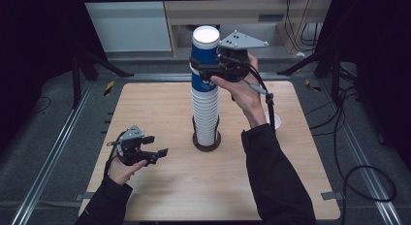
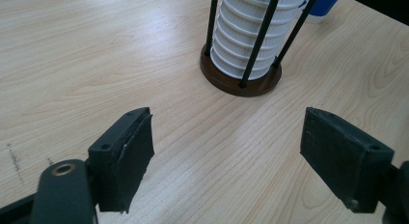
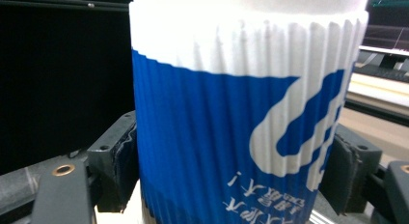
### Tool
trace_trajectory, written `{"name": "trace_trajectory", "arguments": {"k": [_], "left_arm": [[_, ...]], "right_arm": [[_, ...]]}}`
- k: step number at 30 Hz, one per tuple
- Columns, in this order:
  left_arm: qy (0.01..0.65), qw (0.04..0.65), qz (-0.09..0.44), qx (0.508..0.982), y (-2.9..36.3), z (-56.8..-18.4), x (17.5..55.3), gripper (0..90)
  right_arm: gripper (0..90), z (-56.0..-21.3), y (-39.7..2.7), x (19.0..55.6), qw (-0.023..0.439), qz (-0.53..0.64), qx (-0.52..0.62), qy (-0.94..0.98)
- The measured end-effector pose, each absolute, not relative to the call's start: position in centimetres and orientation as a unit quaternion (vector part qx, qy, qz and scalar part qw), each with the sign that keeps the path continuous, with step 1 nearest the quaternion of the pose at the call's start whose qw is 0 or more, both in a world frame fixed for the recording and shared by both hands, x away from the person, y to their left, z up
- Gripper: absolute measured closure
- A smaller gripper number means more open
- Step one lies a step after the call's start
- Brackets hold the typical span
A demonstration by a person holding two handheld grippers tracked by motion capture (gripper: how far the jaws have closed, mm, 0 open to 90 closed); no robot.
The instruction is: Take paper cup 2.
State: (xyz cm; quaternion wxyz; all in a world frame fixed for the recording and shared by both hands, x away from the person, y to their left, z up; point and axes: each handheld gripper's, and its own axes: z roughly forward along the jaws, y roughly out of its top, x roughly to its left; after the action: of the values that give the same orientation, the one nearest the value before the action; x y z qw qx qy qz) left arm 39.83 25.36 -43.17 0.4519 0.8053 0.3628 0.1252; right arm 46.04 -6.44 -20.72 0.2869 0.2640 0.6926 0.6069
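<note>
Nearest to us, in the high view, our left gripper (image 1: 154,146) rests low over the near left part of the wooden counter (image 1: 160,186), held in our left hand (image 1: 123,169) with the dark sleeve coming in from the bottom edge. Its jaws stand wide apart with nothing between them; in the left gripper view we see only bare wood grain between the two black pads (image 2: 132,151). Farther in, near the middle of the counter, stands a round brown holder (image 1: 207,143) with thin black upright rods, and inside it rises a tall stack of white ribbed cups (image 1: 205,111). The left gripper view shows the foot of that stack within the rods, the brown base flat on the wood. Above the stack, our right gripper (image 1: 206,70) closes around the blue and white cup (image 1: 203,60), which is upside down, its printed characters inverted in the right gripper view. The jaws press on both ribbed sides of that cup, one pad on each flank. This cup sits at the very top of the stack, its lower edge over the white cups beneath; we cannot tell whether it touches them. Our right hand (image 1: 242,91) holds the gripper high above the counter, and a small white cup lid (image 1: 274,120) lies on the counter behind the right forearm.
</note>
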Motion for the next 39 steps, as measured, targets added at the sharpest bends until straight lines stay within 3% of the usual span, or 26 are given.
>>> {"name": "trace_trajectory", "arguments": {"k": [17,27,39], "left_arm": [[0.362,0.456,0.128,0.803,25.5,-42.9,39.7,18.6],[0.356,0.455,0.128,0.806,25.2,-42.7,39.5,18.8],[0.349,0.458,0.127,0.807,24.9,-42.6,39.3,19.2]], "right_arm": [[21.5,-20.3,-10.8,43.9,0.308,0.608,0.268,0.681],[21.5,-23.1,-14.9,41.9,0.306,0.591,0.284,0.690],[21.5,-27.1,-16.6,40.8,0.282,0.579,0.292,0.707]]}}
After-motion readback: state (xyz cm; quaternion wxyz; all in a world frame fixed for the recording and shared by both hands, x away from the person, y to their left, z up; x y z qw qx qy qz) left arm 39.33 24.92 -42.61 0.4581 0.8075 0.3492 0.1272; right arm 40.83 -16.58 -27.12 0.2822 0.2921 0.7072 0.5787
